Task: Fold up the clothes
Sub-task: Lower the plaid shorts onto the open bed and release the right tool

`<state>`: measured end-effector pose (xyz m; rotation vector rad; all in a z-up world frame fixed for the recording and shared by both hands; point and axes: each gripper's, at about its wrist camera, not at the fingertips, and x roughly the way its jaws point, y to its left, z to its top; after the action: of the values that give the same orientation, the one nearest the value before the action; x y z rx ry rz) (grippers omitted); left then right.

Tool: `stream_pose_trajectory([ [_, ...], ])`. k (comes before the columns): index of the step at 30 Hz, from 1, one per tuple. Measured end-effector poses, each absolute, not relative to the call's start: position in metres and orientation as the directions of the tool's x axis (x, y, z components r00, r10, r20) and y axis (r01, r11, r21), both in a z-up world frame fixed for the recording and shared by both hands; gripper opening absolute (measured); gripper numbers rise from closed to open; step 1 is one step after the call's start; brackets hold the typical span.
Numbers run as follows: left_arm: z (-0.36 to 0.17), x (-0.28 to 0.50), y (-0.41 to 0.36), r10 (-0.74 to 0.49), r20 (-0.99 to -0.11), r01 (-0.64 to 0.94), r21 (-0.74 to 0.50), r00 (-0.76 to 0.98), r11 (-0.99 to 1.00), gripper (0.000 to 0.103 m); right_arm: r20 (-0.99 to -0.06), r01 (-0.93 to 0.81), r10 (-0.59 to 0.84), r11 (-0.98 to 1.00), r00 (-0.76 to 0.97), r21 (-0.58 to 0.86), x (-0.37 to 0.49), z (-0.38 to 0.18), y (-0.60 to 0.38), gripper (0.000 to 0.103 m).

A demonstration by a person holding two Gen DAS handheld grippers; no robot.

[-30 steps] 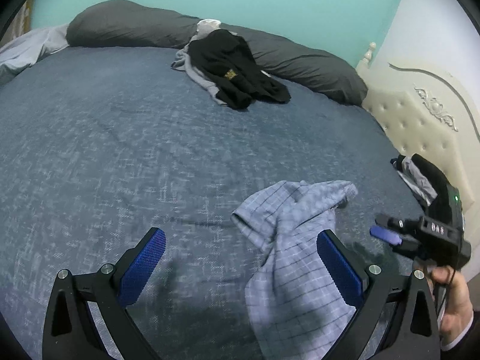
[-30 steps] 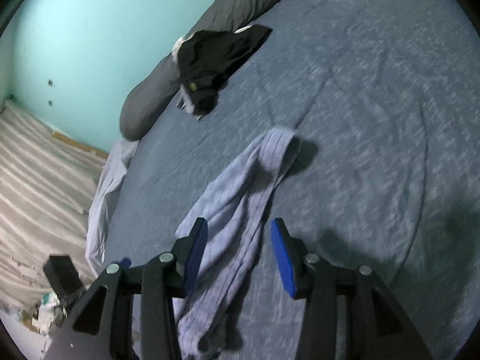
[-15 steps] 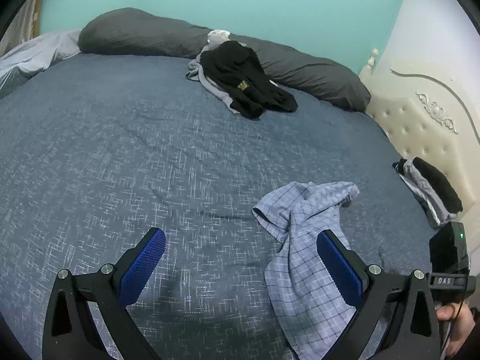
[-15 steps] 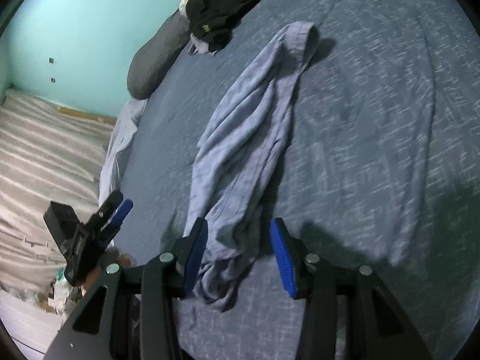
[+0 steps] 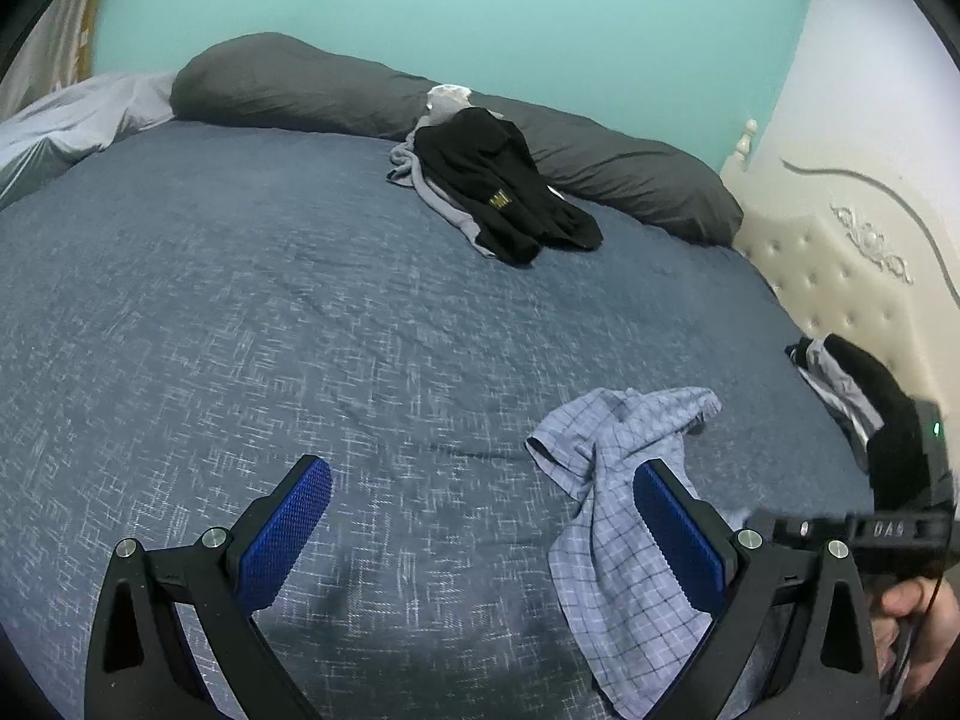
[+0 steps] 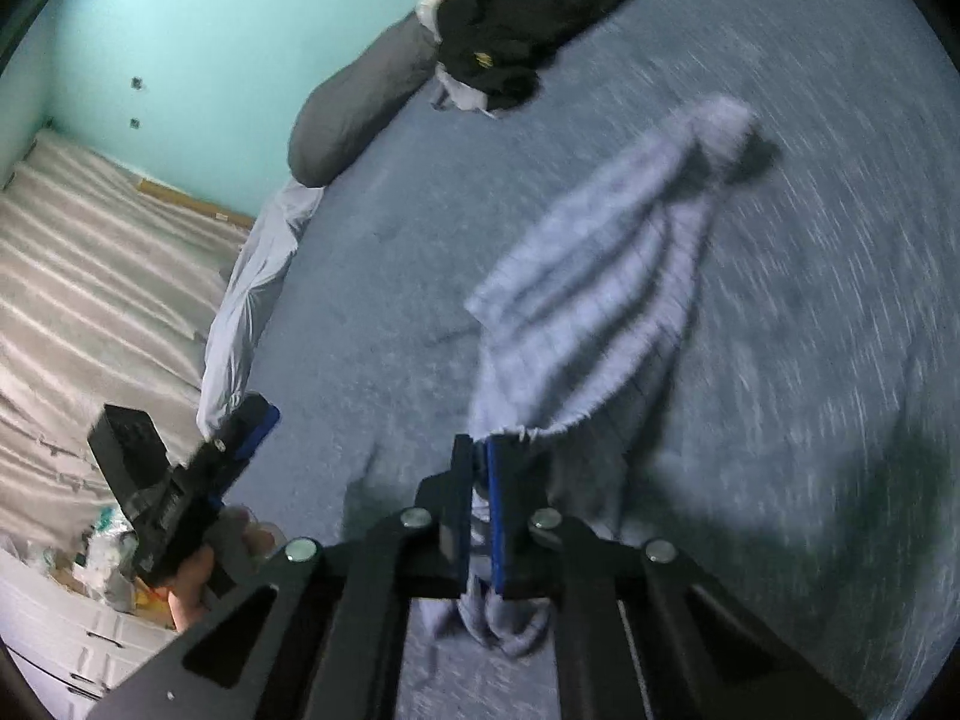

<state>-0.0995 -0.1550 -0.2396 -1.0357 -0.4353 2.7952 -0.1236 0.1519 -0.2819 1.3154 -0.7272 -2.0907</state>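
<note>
A light blue checked garment [image 5: 624, 516] lies crumpled on the dark blue bed [image 5: 270, 312], near its right side. In the right wrist view the garment [image 6: 606, 276] stretches away from me, blurred. My right gripper [image 6: 480, 504] is shut on its near edge, with cloth bunched between and below the pads. My left gripper [image 5: 480, 534] is open and empty above the bed; its right finger [image 5: 678, 540] sits over the garment's edge. The right gripper's body [image 5: 888, 516] shows at the right of the left wrist view.
A pile of black and grey clothes [image 5: 498, 192] lies against a long dark grey pillow [image 5: 360, 96] at the back. More dark clothes [image 5: 852, 384] lie by the cream headboard [image 5: 852, 276]. A light grey sheet [image 5: 72, 120] is at the left. A curtain [image 6: 90, 312] hangs beside the bed.
My right gripper has closed on the near edge of the checked garment. The left gripper stayed open and drew back slightly.
</note>
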Motion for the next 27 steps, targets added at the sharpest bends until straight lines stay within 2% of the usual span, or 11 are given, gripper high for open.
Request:
stream_pose_trajectory([
  [7,-0.242,-0.101,-0.168,0.227,-0.613,-0.004,-0.342,-0.757,-0.94,0.103,-0.583,0.303,-0.715,-0.695,-0.385,0.652,-0.169,-0.223,0.106,0.003],
  [14,-0.246,-0.106,-0.183,0.221,-0.613,0.024,-0.365,-0.758,-0.931,0.103,-0.616,0.388,-0.7,-0.713,-0.361,0.584,-0.232,-0.195,0.047,0.003],
  [18,-0.248,-0.109,-0.192,0.215,-0.615,0.041,-0.374,-0.759,-0.926,0.103,-0.65,0.429,-0.69,-0.717,-0.32,0.55,-0.272,-0.199,0.009,0.003],
  [22,-0.252,-0.115,-0.197,0.208,-0.625,0.056,-0.376,-0.753,-0.925,0.103,-0.711,0.439,-0.657,-0.732,-0.25,0.521,-0.3,-0.228,-0.018,0.004],
  [24,-0.254,-0.117,-0.197,0.207,-0.628,0.058,-0.374,-0.75,-0.925,0.103,-0.735,0.429,-0.622,-0.761,-0.269,0.487,-0.307,-0.237,-0.017,0.007],
  [25,-0.255,-0.118,-0.197,0.207,-0.629,0.059,-0.375,-0.749,-0.925,0.103,-0.731,0.419,-0.62,-0.767,-0.286,0.486,-0.309,-0.238,-0.01,0.018],
  [26,-0.256,-0.119,-0.197,0.207,-0.631,0.058,-0.373,-0.747,-0.926,0.103,-0.714,0.403,-0.628,-0.767,-0.31,0.499,-0.31,-0.237,0.001,0.04],
  [27,-0.256,-0.12,-0.196,0.207,-0.633,0.058,-0.37,-0.746,-0.927,0.103,-0.697,0.388,-0.634,-0.767,-0.334,0.512,-0.31,-0.237,0.012,0.047],
])
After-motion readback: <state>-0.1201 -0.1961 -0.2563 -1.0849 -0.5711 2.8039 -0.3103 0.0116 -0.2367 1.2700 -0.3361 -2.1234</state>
